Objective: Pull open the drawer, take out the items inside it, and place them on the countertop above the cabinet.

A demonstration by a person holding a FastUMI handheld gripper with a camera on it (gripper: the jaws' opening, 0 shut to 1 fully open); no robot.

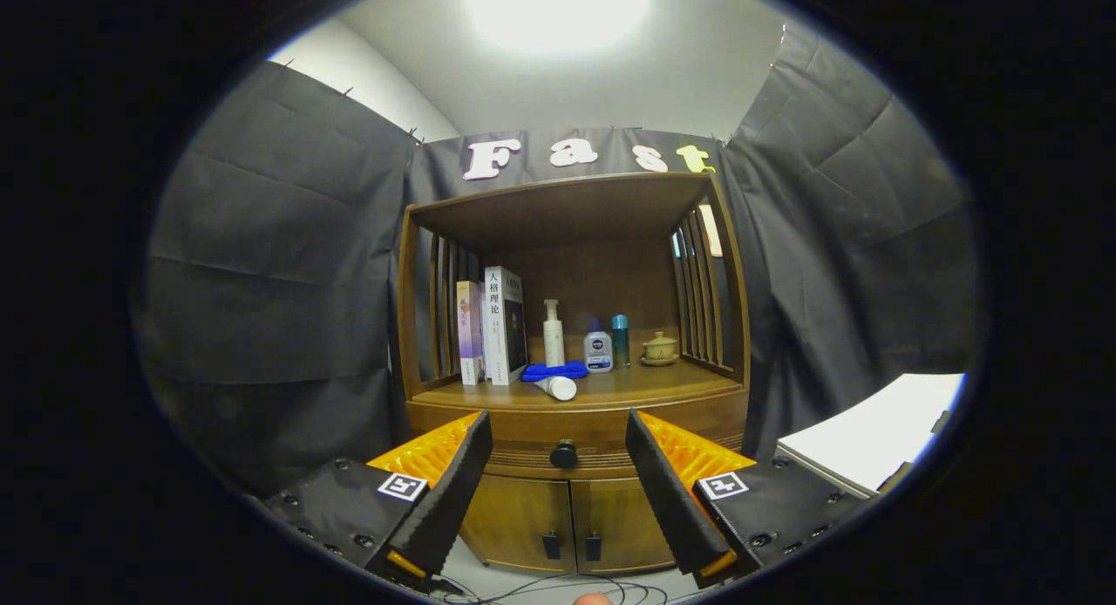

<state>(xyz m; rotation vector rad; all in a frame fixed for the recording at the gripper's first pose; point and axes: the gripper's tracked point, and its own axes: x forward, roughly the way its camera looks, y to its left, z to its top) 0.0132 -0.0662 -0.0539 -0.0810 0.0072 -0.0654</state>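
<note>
Wooden cabinet (571,465) sits dead ahead of us, its drawer (575,426) pushed in flush and its dark round knob (563,454) showing in the gap between our fingers, further out.

Left to right on the countertop (663,380) beyond the fingers: two upright books (493,326), a white pump bottle (553,333), a blue cloth (554,370) with a white tube (556,387) lying on its side in front of it, a small clear bottle (597,348), a teal bottle (620,340), and a lidded cup (659,348) on a saucer.

Gripper (558,465) is spread wide with nothing held, well short of the cabinet front.

Ambiguity: a closed drawer with goods up top fits either a drawer yet to be emptied or one emptied and pushed back. We can't see inside, so we can't say which.

If the pull is what's in hand:
- keep the knob centred between the fingers on approach
- go in straight and level, since the knob is small and round and an off-axis pinch will likely slip
- close both fingers behind the knob's widest part
- pull straight back along the drawer's travel, no sideways load
- mind the loose cables (558,588) on the floor below us
</note>
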